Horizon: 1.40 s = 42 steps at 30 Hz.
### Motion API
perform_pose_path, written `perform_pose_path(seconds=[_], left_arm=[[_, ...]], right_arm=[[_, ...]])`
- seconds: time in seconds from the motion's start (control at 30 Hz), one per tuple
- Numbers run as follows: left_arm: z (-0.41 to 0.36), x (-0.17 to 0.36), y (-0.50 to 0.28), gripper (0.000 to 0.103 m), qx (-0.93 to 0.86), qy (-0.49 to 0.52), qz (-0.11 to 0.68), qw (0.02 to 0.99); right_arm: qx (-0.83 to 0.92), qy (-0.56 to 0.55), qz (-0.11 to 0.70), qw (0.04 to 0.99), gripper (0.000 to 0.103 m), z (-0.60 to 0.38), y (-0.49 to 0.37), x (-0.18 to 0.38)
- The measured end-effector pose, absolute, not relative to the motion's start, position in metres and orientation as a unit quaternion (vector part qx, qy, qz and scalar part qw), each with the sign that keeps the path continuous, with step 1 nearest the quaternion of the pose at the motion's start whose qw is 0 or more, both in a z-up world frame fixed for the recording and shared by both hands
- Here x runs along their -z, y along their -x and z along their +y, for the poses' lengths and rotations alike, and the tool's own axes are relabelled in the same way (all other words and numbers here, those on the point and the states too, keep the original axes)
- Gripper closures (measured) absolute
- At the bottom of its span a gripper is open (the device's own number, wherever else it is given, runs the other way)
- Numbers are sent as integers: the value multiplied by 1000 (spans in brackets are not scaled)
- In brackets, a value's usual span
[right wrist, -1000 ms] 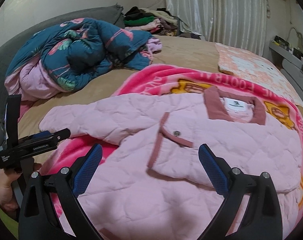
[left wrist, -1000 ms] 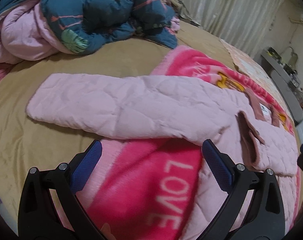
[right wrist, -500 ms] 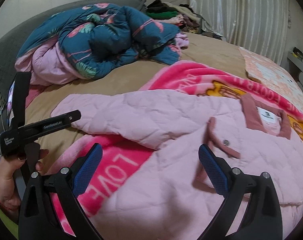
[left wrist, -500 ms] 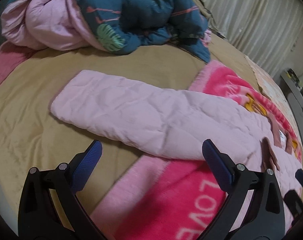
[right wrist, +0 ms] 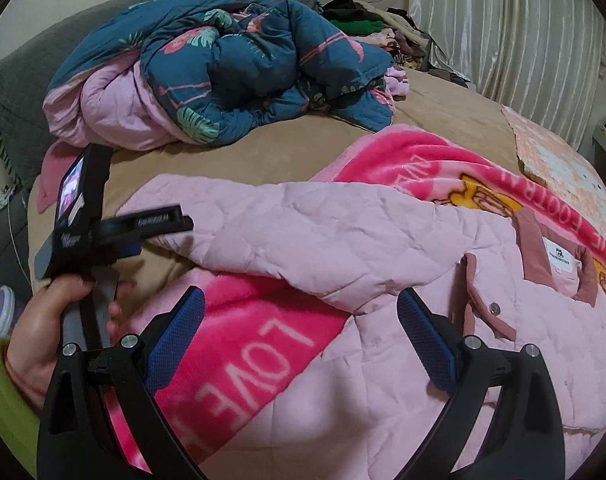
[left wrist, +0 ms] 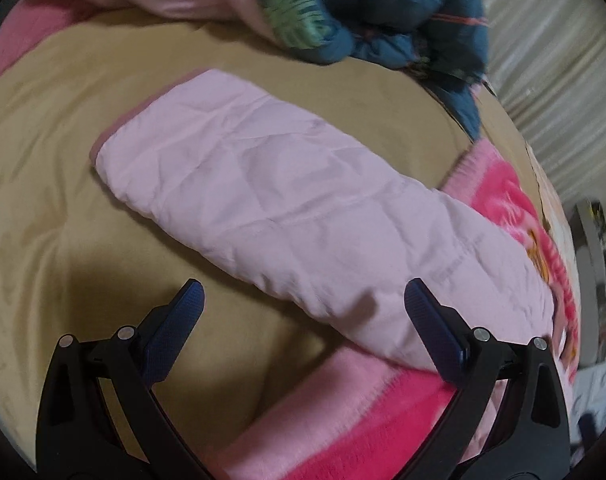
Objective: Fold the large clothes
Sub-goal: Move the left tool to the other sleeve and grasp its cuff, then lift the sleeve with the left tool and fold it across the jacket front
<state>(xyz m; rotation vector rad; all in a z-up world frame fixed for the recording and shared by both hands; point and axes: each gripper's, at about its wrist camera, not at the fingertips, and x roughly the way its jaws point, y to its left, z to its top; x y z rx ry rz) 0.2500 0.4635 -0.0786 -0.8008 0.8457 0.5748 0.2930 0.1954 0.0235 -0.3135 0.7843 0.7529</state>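
A pink quilted jacket (right wrist: 383, 264) lies face up on a bright pink blanket (right wrist: 255, 344), its collar (right wrist: 555, 260) at the right. Its sleeve (left wrist: 271, 200) stretches left onto the tan bedsheet (left wrist: 63, 160), cuff at the far end. My left gripper (left wrist: 303, 312) is open and empty, hovering just short of the sleeve's near edge. It shows in the right wrist view (right wrist: 143, 228) held by a hand beside the sleeve's end. My right gripper (right wrist: 301, 320) is open and empty above the jacket's armpit area.
A crumpled teal floral duvet (right wrist: 243, 64) with pink lining sits at the back of the bed. Piled clothes (right wrist: 363, 24) lie beyond it by the curtain (right wrist: 503, 40). A peach patterned cover (right wrist: 563, 160) lies at the right. The grey headboard (right wrist: 23, 80) is at left.
My left gripper has moved left and forward along the sleeve toward its cuff. My right gripper has shifted left, from over the jacket's chest toward the armpit and blanket. Both stayed open.
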Motion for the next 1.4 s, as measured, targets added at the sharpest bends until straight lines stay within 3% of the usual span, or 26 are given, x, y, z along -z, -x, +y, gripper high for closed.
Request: perform_pose_path(seconds=[0.3,0.33,0.37,0.4,0.43,0.53,0.93,1.4], left_arm=[[496,109,-248,9,-273,433,354,783],[497,108,-247,14,-259,436,339,792],[498,108,-247,26,-248,441,332,796],[498,109,-246,61,-251,445,331,793],[497,108,-244,76,-253,449,328,792],[490,86,-243,92,-248,430,307,812],[429,-30,-234,95,-212,341,206,892],[352,-97,-233,95,-103,305,143,936]], right_arm=[[-323,139,389,852,7,156,-296,-13],[-318,135,391,853,7,150,-298,-12],[-313,129,393,855,7,145,-298,-12],[-311,125,394,856,7,140,-298,-12],[-309,117,394,857,7,134,-299,-13],[-299,97,394,864,7,115,-299,-16],[-249,62,388,885,7,50,-292,-28],[-201,29,374,905,7,-10,-285,-42]])
